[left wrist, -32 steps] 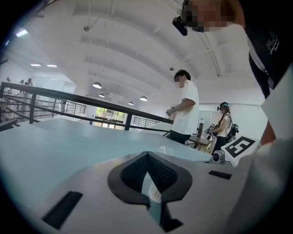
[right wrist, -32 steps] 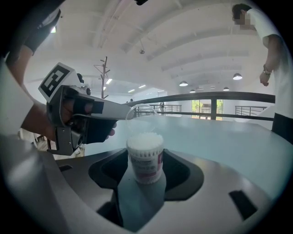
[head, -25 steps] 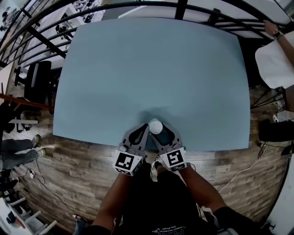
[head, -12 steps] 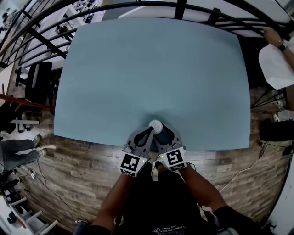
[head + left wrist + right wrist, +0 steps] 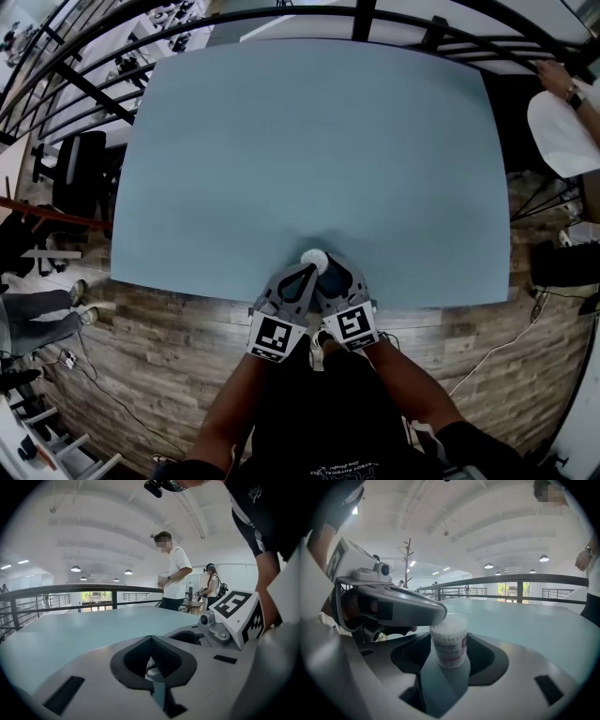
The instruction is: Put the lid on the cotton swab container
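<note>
The cotton swab container (image 5: 449,645) is a small clear tub packed with white swabs, with a red-printed label. It stands upright between the jaws of my right gripper (image 5: 453,662), which is shut on it. A clear lid (image 5: 456,618) sits over its top. My left gripper (image 5: 393,604) reaches in from the left, its tip pinching the lid's rim. In the left gripper view the left gripper (image 5: 151,640) is shut, with a thin clear piece (image 5: 151,666) showing in the gap. From the head view the container (image 5: 314,259) shows as a white disc at the table's near edge.
The light blue table (image 5: 309,141) stretches away from both grippers. A black railing (image 5: 281,11) runs behind it. A person in white (image 5: 567,117) stands at the far right corner, and a black chair (image 5: 80,169) is on the left.
My left gripper has swung right until its tip meets the container's top. Both grippers and the container have shifted slightly toward the table's near edge.
</note>
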A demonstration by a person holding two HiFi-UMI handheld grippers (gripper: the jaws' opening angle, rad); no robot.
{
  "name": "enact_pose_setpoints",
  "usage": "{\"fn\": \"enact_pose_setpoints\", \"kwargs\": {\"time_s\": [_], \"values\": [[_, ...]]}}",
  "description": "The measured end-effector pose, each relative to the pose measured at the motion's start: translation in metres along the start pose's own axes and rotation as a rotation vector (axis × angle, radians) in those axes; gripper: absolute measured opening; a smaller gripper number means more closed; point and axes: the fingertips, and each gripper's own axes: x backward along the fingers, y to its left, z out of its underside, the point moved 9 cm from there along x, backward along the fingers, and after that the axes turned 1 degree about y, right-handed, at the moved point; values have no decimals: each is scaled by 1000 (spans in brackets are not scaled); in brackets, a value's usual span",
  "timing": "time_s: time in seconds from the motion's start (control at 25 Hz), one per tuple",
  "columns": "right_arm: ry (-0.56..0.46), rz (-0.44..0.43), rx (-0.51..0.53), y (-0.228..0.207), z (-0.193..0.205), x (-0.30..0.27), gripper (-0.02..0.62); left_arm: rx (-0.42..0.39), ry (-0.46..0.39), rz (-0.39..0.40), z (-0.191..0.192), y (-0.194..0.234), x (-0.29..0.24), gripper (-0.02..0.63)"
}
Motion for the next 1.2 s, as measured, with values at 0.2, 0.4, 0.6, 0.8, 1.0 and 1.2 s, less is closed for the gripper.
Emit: {"fn": "enact_pose_setpoints", "kwargs": {"time_s": [0.2,0.4,0.6,0.8,1.0,1.2], "values": [[5,6,1,-2,0,2,249,-3,37,25,-4,1,-4,9],[9,11,4,-1,0,11,249,14,44,11,-6,-9,-1,9],[-13,-5,-12,0,3,10,249,37,40,2,-6,-8,-1,9],[-11,-25,-7,4,2,10,249,68,-16,-19,-12,-6,7,9],[-17,-30,-58,0,1,13,253,82,-69,-76,-25,-2,19,9],[-21,-19,-58,1,-2,32,255,92,-82,-117,-29,4,36,9]]}}
